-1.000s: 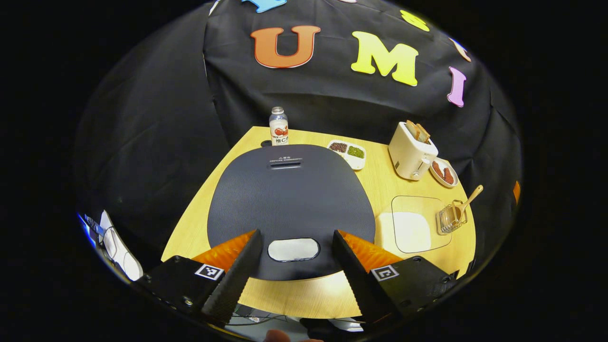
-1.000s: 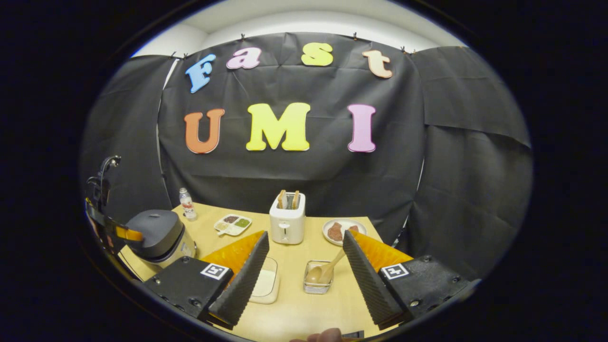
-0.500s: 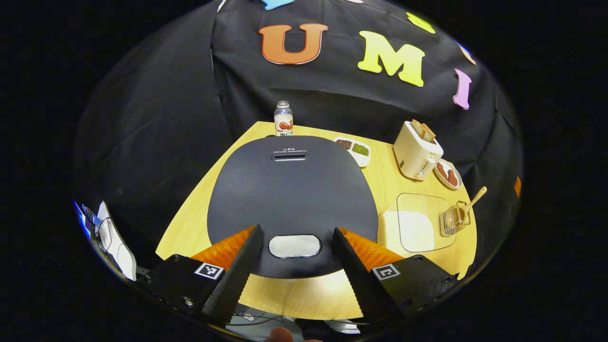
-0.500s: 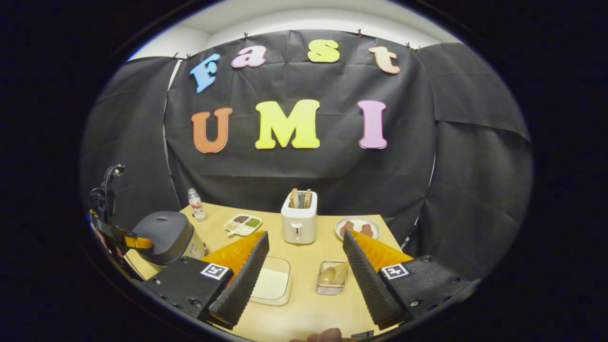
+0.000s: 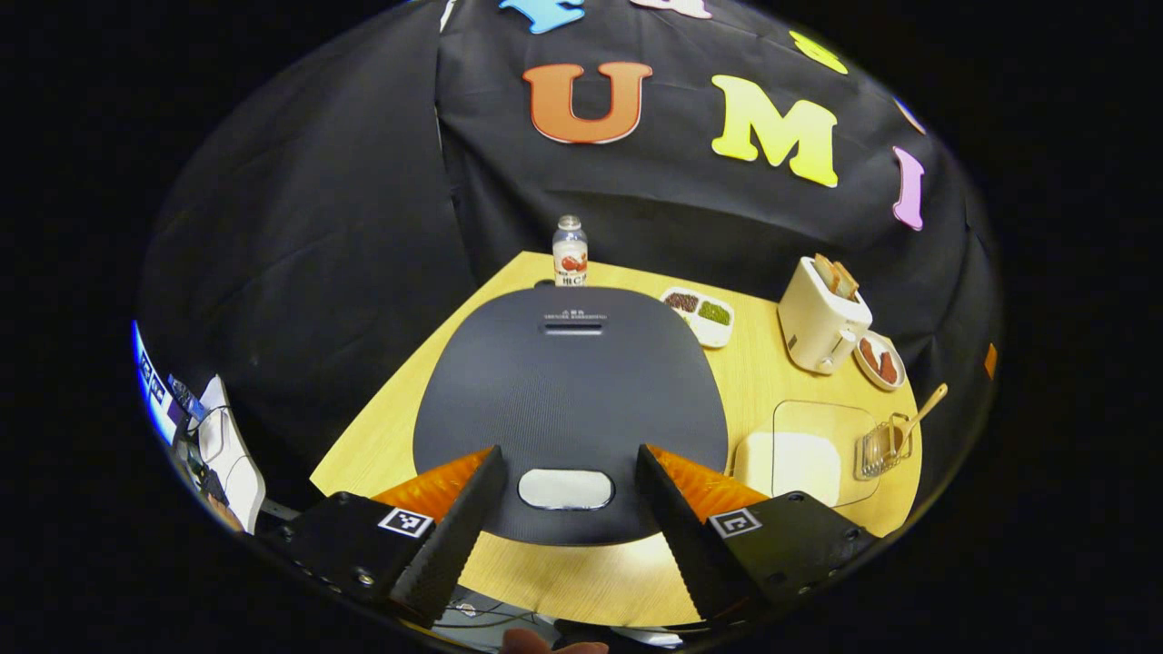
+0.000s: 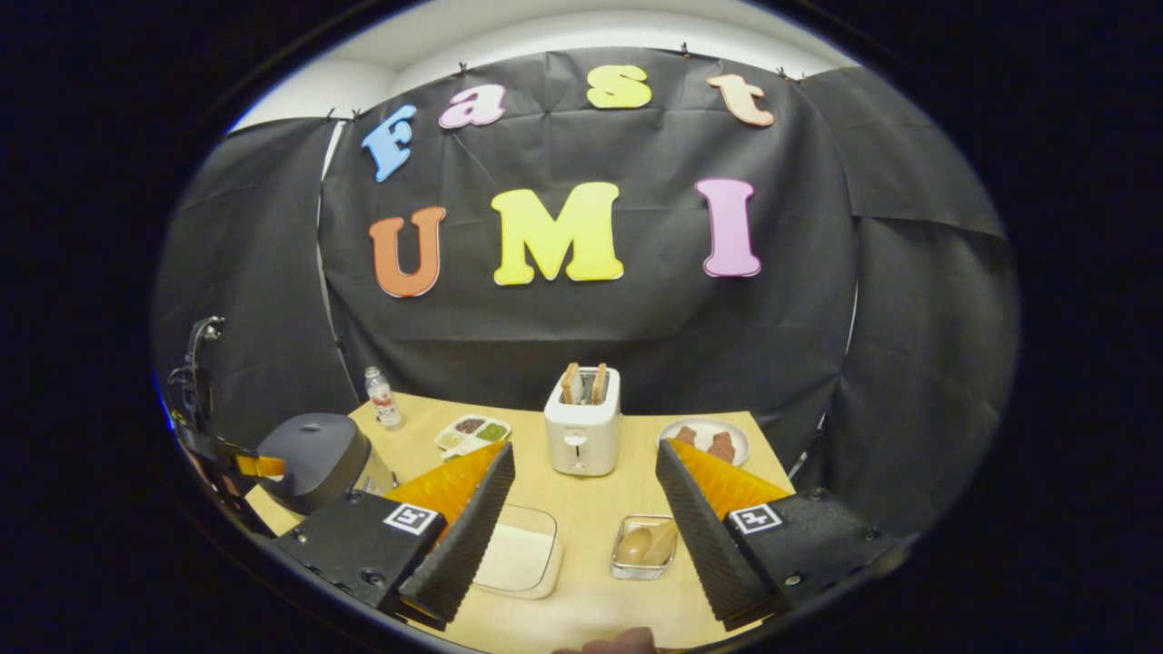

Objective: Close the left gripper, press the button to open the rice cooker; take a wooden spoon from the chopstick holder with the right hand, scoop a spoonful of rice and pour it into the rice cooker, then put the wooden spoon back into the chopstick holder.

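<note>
Above the rice cooker (image 5: 568,391) lid — left gripper (image 5: 565,509) spread wide, button (image 5: 565,489) between its fingers — right gripper (image 6: 581,527) likewise agape.

Left hand-held gripper (image 5: 565,536): black angular finger mounts, screws along edges, square black-and-white marker on each, ribbed wedge-shaped fingers. Right hand-held gripper (image 6: 583,543): same build.

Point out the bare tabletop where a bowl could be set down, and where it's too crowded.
Bare wood lies in front of the toaster, between the rice cooker and the rice container. The near edge below the cooker's lid is free too. Crowded: the right side, where the plate, chopstick holder and container sit close together.
</note>
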